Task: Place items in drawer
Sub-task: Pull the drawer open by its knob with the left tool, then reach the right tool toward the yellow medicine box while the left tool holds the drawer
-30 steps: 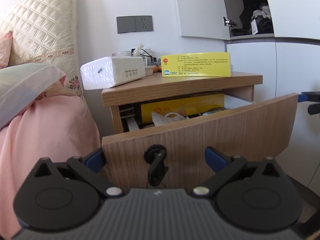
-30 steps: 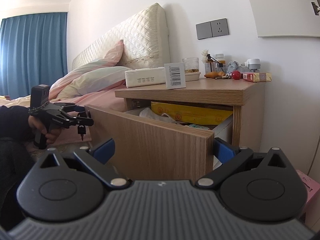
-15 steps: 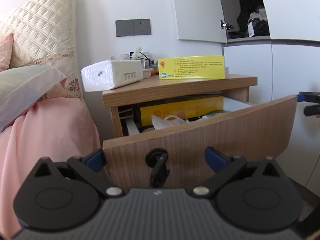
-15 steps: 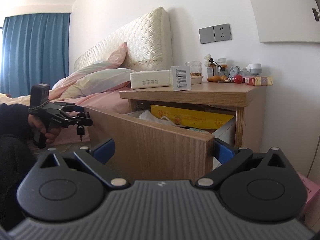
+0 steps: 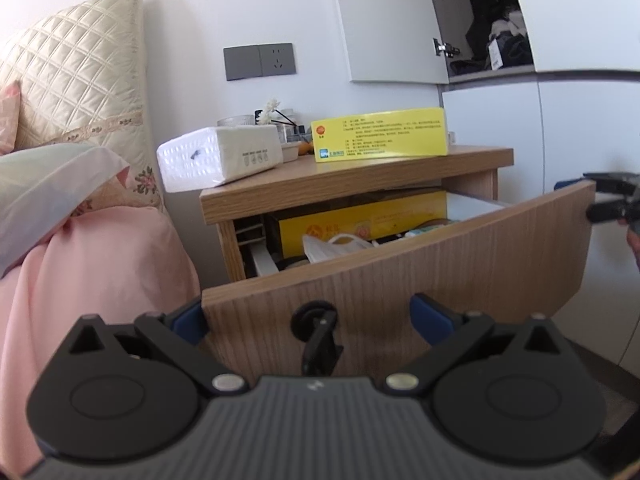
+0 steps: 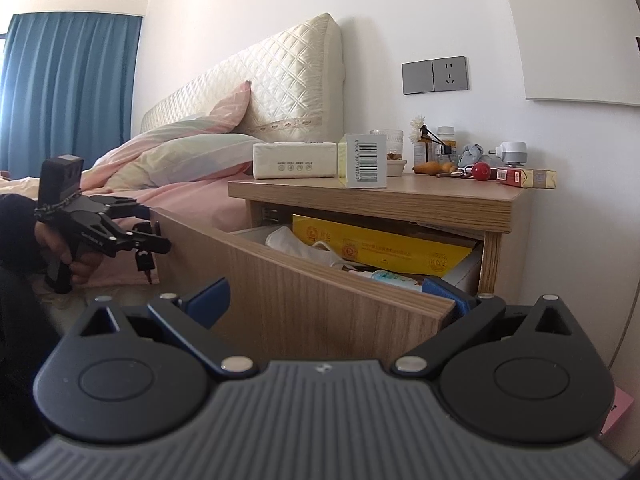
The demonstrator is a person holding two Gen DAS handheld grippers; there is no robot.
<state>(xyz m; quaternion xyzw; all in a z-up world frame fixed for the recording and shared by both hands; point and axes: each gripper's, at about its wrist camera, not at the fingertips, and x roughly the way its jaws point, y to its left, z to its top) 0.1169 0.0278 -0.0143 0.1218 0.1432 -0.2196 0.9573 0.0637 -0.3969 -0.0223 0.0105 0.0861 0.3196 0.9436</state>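
The wooden nightstand drawer stands open, holding a yellow box, a white plastic bag and small items. On the nightstand top stand a yellow medicine box and a white tissue pack. My left gripper is open, its fingers straddling the key in the drawer front. It also shows in the right wrist view. My right gripper is open at the drawer front's right end and is empty.
A bed with pink sheet and pillows lies left of the nightstand. Bottles, a red ball and a cigarette pack sit at the back of the top. White wardrobe doors stand to the right.
Both grippers have edged back and the drawer front has come a little further out. Both stay open.
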